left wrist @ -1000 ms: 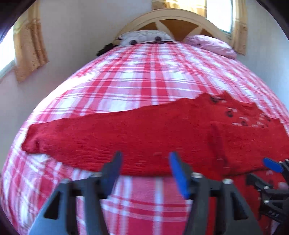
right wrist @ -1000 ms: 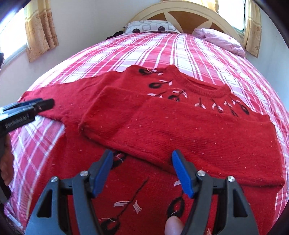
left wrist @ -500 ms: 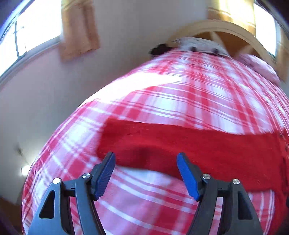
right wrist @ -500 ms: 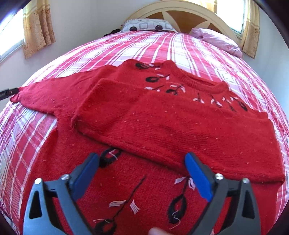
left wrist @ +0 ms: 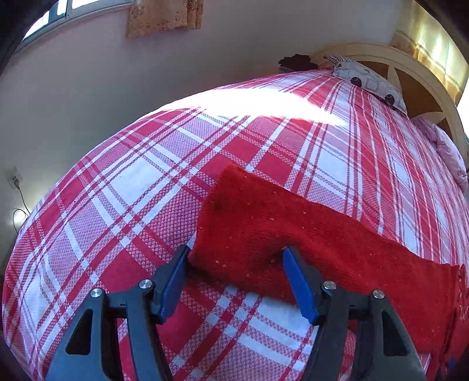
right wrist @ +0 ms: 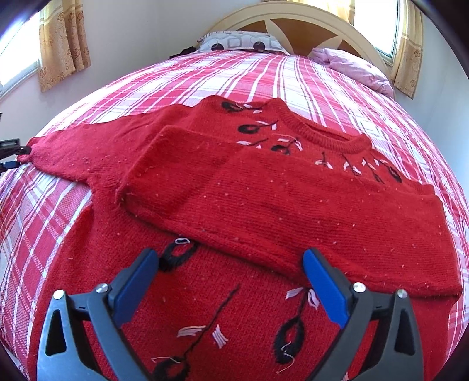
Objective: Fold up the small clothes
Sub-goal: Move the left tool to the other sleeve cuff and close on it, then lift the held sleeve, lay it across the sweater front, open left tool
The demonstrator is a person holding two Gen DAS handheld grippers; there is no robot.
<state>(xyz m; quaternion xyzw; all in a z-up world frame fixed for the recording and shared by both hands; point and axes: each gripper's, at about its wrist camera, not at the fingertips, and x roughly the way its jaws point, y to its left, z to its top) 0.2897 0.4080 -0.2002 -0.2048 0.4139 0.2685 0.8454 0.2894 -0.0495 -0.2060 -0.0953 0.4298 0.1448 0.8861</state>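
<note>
A red knit sweater [right wrist: 205,293] with black and white embroidery lies flat on the plaid bed cover [right wrist: 337,88]. Its right sleeve [right wrist: 278,202] is folded across the chest. The other sleeve [left wrist: 263,222] stretches out to the left. My left gripper [left wrist: 236,252] is down at that sleeve's cuff, the cuff lies between its blue pads, and the jaws are closing; it also shows at the left edge of the right wrist view [right wrist: 16,156]. My right gripper [right wrist: 231,253] hovers wide open over the sweater's lower front, holding nothing.
A patterned pillow [right wrist: 240,42] and a pink pillow [right wrist: 354,69] lie against the arched headboard [right wrist: 293,17]. A wall with a socket and cable [left wrist: 14,187] runs close along the bed's left side. Curtained windows flank the bed.
My left gripper has swept left along the outstretched sleeve to its cuff and rolled, narrowing its jaws slightly. My right gripper has opened wide without moving.
</note>
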